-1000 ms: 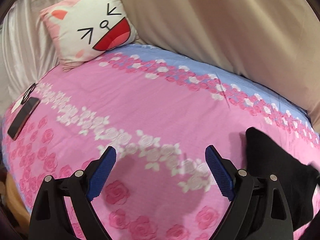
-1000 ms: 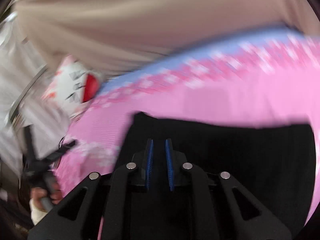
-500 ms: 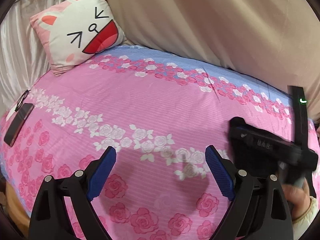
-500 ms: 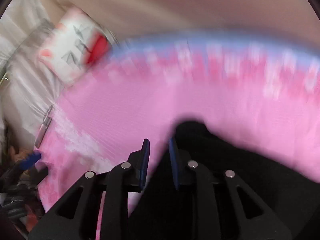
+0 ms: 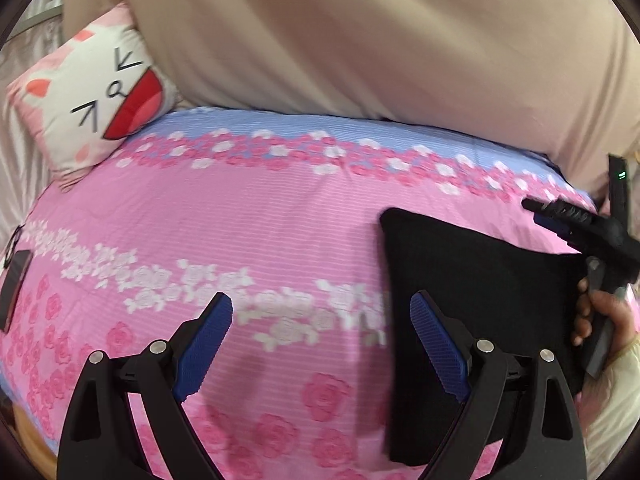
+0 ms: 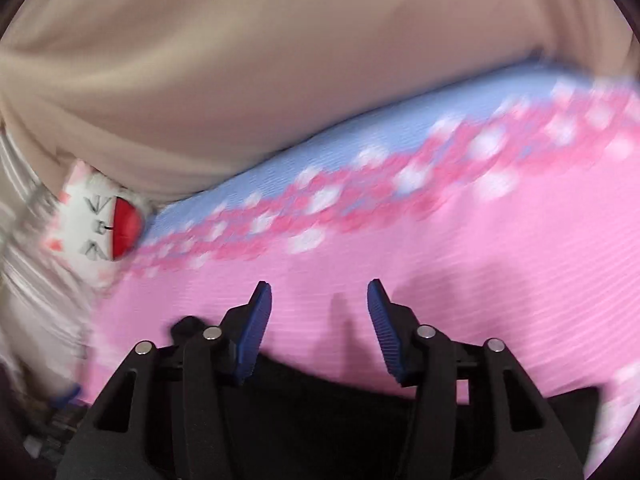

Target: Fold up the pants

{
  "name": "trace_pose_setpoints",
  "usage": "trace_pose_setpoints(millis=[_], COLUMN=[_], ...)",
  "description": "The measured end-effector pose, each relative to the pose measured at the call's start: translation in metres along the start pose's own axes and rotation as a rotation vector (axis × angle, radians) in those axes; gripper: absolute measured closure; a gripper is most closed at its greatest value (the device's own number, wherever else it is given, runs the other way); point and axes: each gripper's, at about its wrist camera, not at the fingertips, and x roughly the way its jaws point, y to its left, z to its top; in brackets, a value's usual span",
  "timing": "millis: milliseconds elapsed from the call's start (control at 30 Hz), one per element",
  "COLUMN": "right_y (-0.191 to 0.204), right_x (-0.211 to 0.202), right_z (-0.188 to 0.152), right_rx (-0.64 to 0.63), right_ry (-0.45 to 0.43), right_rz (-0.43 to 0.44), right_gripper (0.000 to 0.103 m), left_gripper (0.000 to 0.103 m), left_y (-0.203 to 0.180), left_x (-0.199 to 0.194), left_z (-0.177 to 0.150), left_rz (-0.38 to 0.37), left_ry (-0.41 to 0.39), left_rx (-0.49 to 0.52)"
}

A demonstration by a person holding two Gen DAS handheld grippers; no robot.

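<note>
Pants (image 5: 476,280), black and folded into a flat block, lie on the right part of the bed (image 5: 248,216), which carries a pink rose-print cover with a blue band along its far edge. At far left, a dark phone (image 5: 14,288) rests at the bed edge. A cartoon-face cushion (image 5: 92,96) leans at the back left corner against beige drapery (image 5: 360,40). No legible writing or brand marking is visible. Left claw (image 5: 322,320): jaws wide apart, holding nothing, hovering over the cover just left of the pants. Right claw (image 6: 316,312): jaws parted, holding nothing, positioned above the far edge of the pants; this view is motion-blurred.
</note>
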Motion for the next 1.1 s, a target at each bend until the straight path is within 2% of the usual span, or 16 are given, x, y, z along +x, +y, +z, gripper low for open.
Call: trace_pose_setpoints(millis=[33, 67, 133, 200, 267, 300, 367, 533, 633, 700, 833, 900, 933, 967, 1033, 1100], right_y=[-0.022, -0.025, -0.018, -0.018, -0.027, -0.034, -0.05, -0.048, -0.048, -0.04, -0.036, -0.056, -0.064, -0.065, -0.054, -0.05], right_x=[0.004, -0.004, -0.044, -0.081, -0.128, -0.141, -0.162, -0.155, -0.142, -0.143, -0.167, -0.153, -0.149, -0.15, -0.159, -0.172], right_z=[0.003, 0.007, 0.009, -0.003, -0.022, -0.034, -0.062, -0.119, -0.133, -0.136, -0.137, -0.144, -0.147, -0.146, -0.145, -0.146], right_rx=[0.117, 0.124, 0.034, 0.007, -0.006, -0.013, 0.0, 0.008, -0.021, -0.067, -0.095, -0.057, -0.026, -0.02, -0.055, -0.057], right_ry=[0.051, 0.033, -0.059, -0.099, -0.105, -0.096, -0.057, 0.037, 0.057, 0.038, -0.013, 0.025, 0.019, 0.015, 0.0, -0.026], right_rz=[0.079, 0.087, 0.022, 0.044, 0.043, 0.033, 0.021, 0.056, 0.059, -0.003, -0.046, -0.065, -0.024, -0.003, -0.019, -0.029], right_gripper=[0.051, 0.055, 0.053, 0.053, 0.049, 0.045, 0.045, 0.045, 0.045, 0.073, 0.091, 0.089, 0.088, 0.086, 0.081, 0.072], left_gripper=[0.014, 0.014, 0.014, 0.014, 0.013, 0.011, 0.01, 0.01, 0.01, 0.008, 0.009, 0.006, 0.006, 0.005, 0.005, 0.005], left_y=[-0.006, -0.013, -0.026, -0.034, -0.035, -0.035, -0.036, -0.065, -0.085, -0.093, -0.093, -0.093, -0.094, -0.095, -0.093, -0.09], left_x=[0.003, 0.005, 0.007, 0.007, 0.006, 0.008, 0.016, 0.035, 0.04, 0.041, 0.027, 0.027, 0.034, 0.039, 0.04, 0.034], left_z=[-0.001, -0.002, -0.005, -0.009, -0.014, -0.017, -0.023, -0.044, -0.051, -0.052, -0.051, -0.056, -0.061, -0.063, -0.066, -0.063], left_rz=[-0.008, -0.015, -0.044, -0.073, -0.083, -0.086, -0.106, -0.22, -0.193, -0.16, -0.154, -0.132, -0.141, -0.141, -0.137, -0.133], left_ry=[0.01, 0.021, 0.041, 0.063, 0.072, 0.08, 0.116, 0.206, 0.216, 0.21, 0.189, 0.178, 0.2, 0.216, 0.212, 0.214], left_rx=[0.01, 0.019, 0.042, 0.06, 0.062, 0.059, 0.05, 0.057, 0.092, 0.11, 0.113, 0.128, 0.13, 0.125, 0.095, 0.097])
